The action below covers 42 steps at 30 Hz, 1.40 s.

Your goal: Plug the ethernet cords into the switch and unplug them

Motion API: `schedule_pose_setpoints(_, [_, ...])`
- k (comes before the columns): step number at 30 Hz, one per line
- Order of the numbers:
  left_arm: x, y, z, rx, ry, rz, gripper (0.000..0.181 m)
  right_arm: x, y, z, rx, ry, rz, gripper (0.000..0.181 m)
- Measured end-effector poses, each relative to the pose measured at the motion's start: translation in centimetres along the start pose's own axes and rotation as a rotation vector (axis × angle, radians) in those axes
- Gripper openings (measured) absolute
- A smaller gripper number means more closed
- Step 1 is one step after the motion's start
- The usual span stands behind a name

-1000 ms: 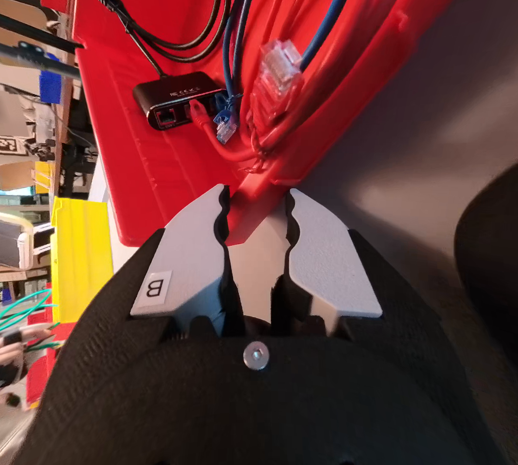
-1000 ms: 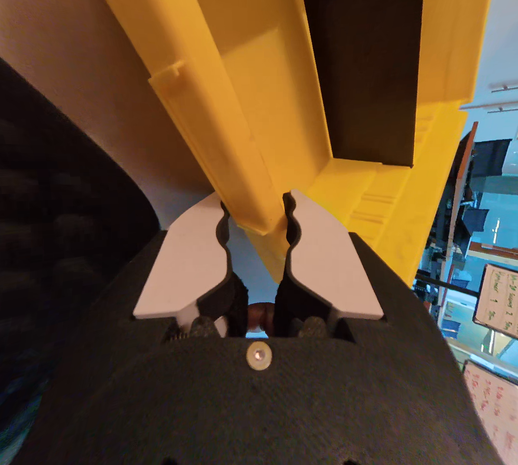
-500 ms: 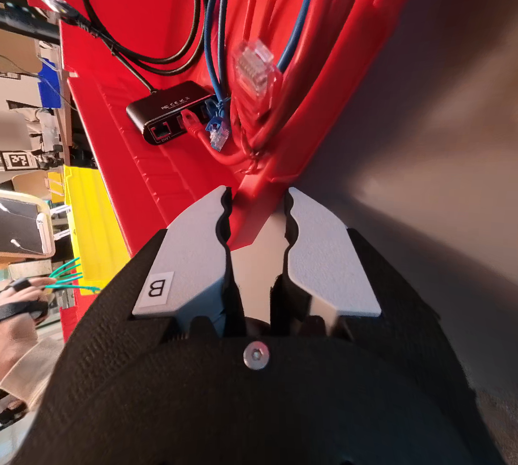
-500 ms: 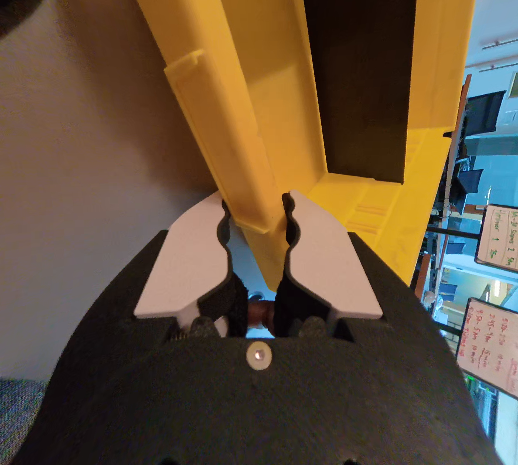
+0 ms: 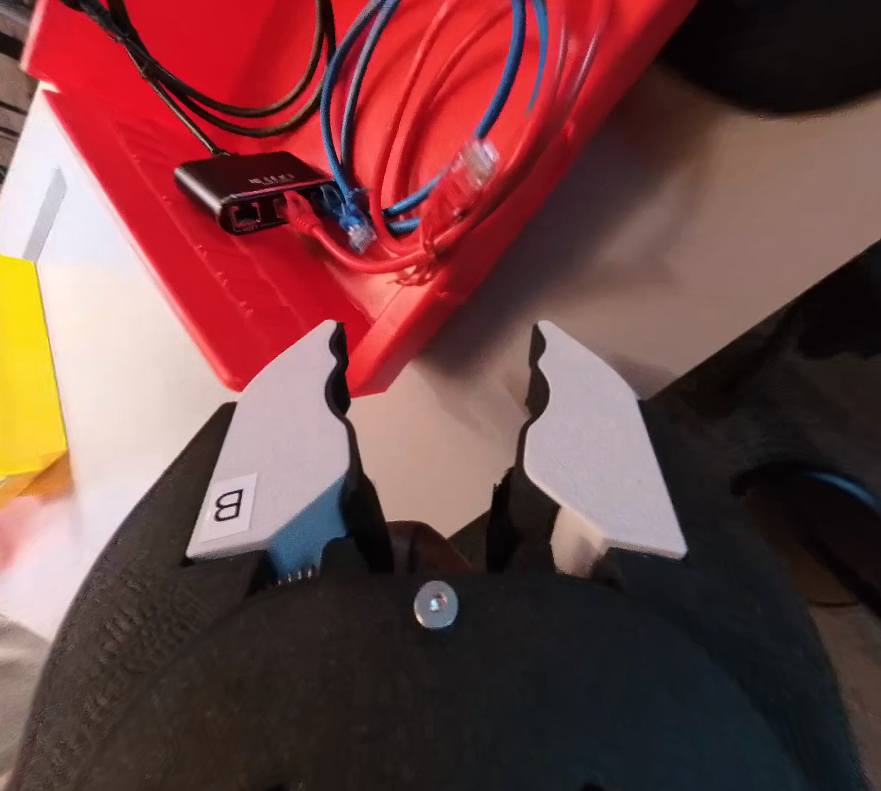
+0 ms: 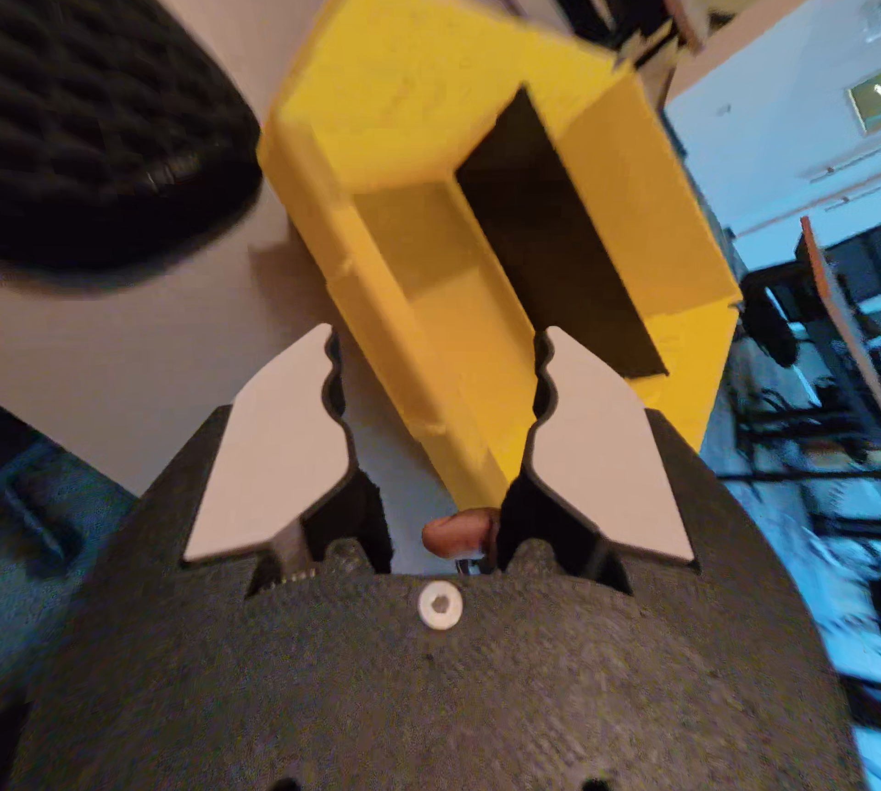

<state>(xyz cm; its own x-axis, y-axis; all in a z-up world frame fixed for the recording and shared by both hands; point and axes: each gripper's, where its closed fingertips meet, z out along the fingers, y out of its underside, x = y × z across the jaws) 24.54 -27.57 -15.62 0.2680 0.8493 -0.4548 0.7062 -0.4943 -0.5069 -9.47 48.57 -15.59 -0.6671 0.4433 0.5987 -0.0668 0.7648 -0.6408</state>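
Observation:
The red bin (image 5: 238, 291) sits on the table in the left wrist view. It holds the black switch (image 5: 248, 191) with its black cable (image 5: 214, 100). It also holds a coiled blue cord (image 5: 353, 100) and a coiled red cord (image 5: 429, 100). A red plug (image 5: 298, 213) sits at the switch's middle port. A loose blue plug (image 5: 357, 234) and a clear plug (image 5: 469, 167) lie beside the switch. My left gripper (image 5: 437, 334) is open and empty, just short of the bin's near corner. My right gripper (image 6: 438, 332) is open, with the near corner of a yellow bin (image 6: 429, 100) between its fingers.
The yellow bin has a dark divider (image 6: 548, 243) inside; it also shows at the left edge of the left wrist view (image 5: 24, 363). A black rounded object lies behind the red bin (image 5: 786, 5) and left of the yellow bin (image 6: 95, 100). The pale tabletop (image 5: 667, 220) lies to the right. The left gripper's tips are roughly 85 cm from the right gripper's. The clear plug (image 5: 469, 167) sits 6 cm or so from the ends of my left fingers.
Both grippers have opened and let go of the bin corners they were shut on. The left gripper has drawn back from the red bin, and both views have swung and now show the bins from above.

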Motion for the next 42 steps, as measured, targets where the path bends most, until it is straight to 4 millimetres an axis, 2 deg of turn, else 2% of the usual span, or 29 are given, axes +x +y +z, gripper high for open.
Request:
schedule_pose_setpoints(3, [-2.1, -2.5, -2.3, 0.068, -0.083, 0.030, 0.074, 0.2, -5.7, -1.2, 0.320, -0.034, 0.145, 0.084])
schedule_pose_setpoints(5, [-3.7, -4.2, -2.5, 0.075, -0.117, 0.103, 0.074, 0.2, -10.0, -2.3, 0.545, -0.058, 0.214, 0.087])
schedule_pose_setpoints(7, [-4.9, -4.5, -1.7, -0.037, -0.088, 0.177, 0.074, -0.7, -14.2, -3.2, 0.727, -0.114, 0.245, 0.088])
schedule_pose_setpoints(10, [-7.2, -5.0, 0.6, -0.199, -0.005, 0.258, 0.073, -3.7, -19.7, -3.7, 0.922, -0.239, 0.242, 0.089])
schedule_pose_setpoints(13, [-8.8, -5.7, 3.2, -0.343, 0.100, 0.343, 0.074, -7.6, -23.7, -3.0, 1.028, -0.384, 0.223, 0.089])
schedule_pose_setpoints(15, [-9.8, -6.6, 4.9, -0.378, 0.149, 0.379, 0.079, -10.1, -25.4, -2.1, 1.064, -0.492, 0.231, 0.088])
schedule_pose_setpoints(17, [-10.3, -6.8, 6.3, -0.429, 0.202, 0.437, 0.084, -12.0, -26.3, -0.9, 1.068, -0.580, 0.244, 0.089])
schedule_pose_setpoints(19, [-10.5, -6.0, 7.3, -0.507, 0.263, 0.510, 0.084, -12.9, -26.9, 0.1, 1.073, -0.626, 0.260, 0.088])
schedule_pose_setpoints(22, [-11.2, -4.5, 8.4, -0.603, 0.317, 0.565, 0.081, -12.9, -27.4, 1.0, 1.094, -0.650, 0.304, 0.085])
schedule_pose_setpoints(27, [-12.3, -3.0, 9.9, -0.658, 0.344, 0.596, 0.078, -13.0, -27.4, 1.9, 1.075, -0.640, 0.300, 0.083])
schedule_pose_setpoints(32, [-12.4, -1.2, 10.7, -0.718, 0.385, 0.570, 0.074, -13.4, -27.5, 2.2, 1.057, -0.636, 0.288, 0.082])
schedule_pose_setpoints(38, [-11.6, -0.9, 11.1, -0.719, 0.401, 0.616, 0.061, -13.9, -27.9, 2.6, 1.041, -0.642, 0.269, 0.081])
schedule_pose_setpoints(42, [-12.0, -1.8, 10.3, -0.677, 0.356, 0.634, 0.060, -14.2, -27.8, 2.9, 1.024, -0.632, 0.250, 0.080])
